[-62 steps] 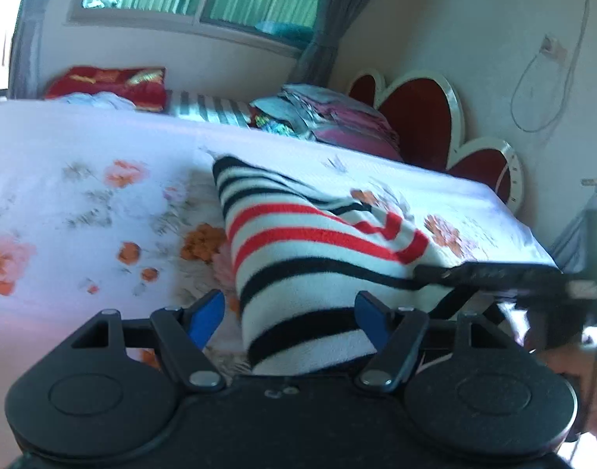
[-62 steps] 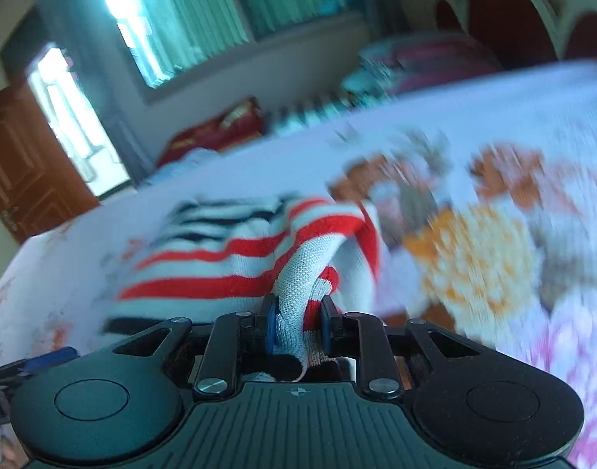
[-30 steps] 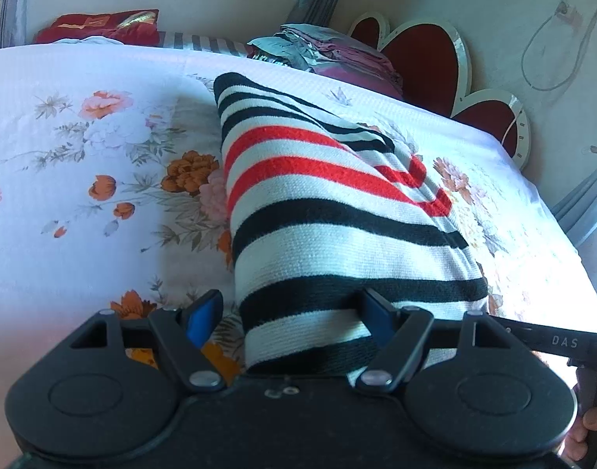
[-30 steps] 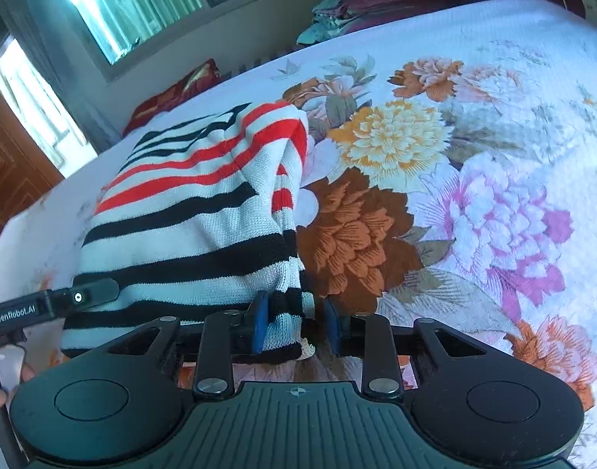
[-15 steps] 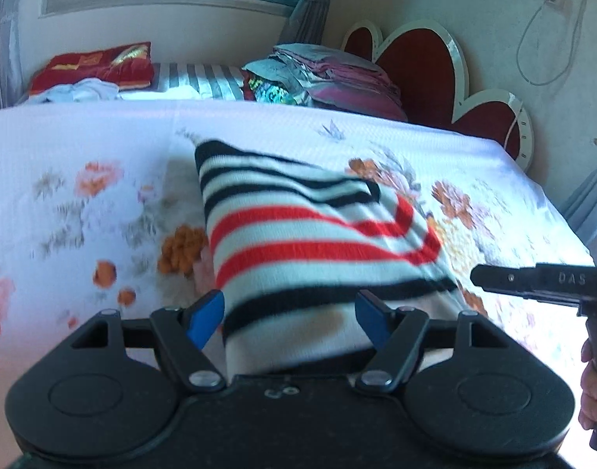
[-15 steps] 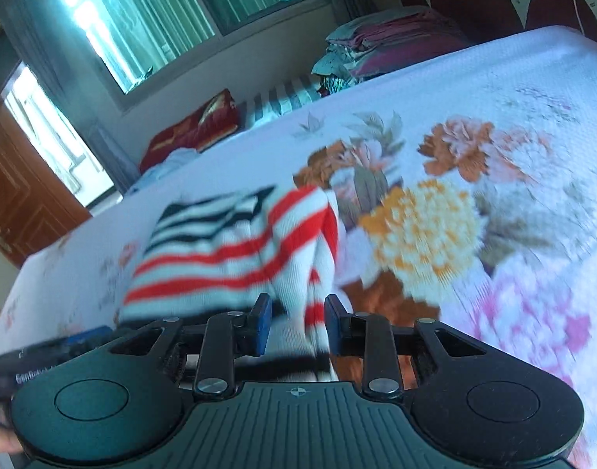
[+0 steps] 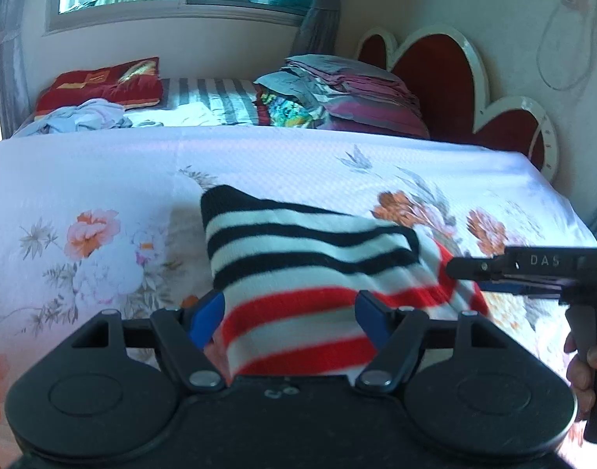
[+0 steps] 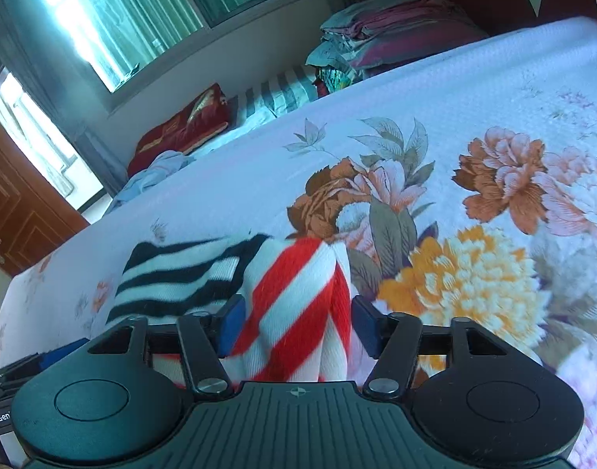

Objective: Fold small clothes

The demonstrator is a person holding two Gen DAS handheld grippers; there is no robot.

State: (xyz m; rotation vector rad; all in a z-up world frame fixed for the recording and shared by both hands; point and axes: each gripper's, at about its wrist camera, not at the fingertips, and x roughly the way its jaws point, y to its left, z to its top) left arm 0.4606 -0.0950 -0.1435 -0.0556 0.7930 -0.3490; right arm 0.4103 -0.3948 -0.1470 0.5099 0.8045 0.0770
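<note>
Floral bedding covers a wide bed under a curtained window, with a red cushion and a pile of folded linen along the far edge and a heart-shaped headboard at the right. On the sheet lies the striped jumper, black-and-white bands farther away, red-and-white ones nearest the cameras.

Left gripper hangs over the near hem with its blue pads wide apart, either side of the cloth and gripping nothing; I judge it is there to steady or flatten the folded edge. Right gripper also stands wide, its pads flanking a raised red-striped fold without pinching it, probably just let go so the layer can settle.

A second ago the right pads were closed narrowly on the black hem; half a second ago they were starting to part. The jumper looked longer then, so the near end has been carried over and doubled, red stripes now on top.
</note>
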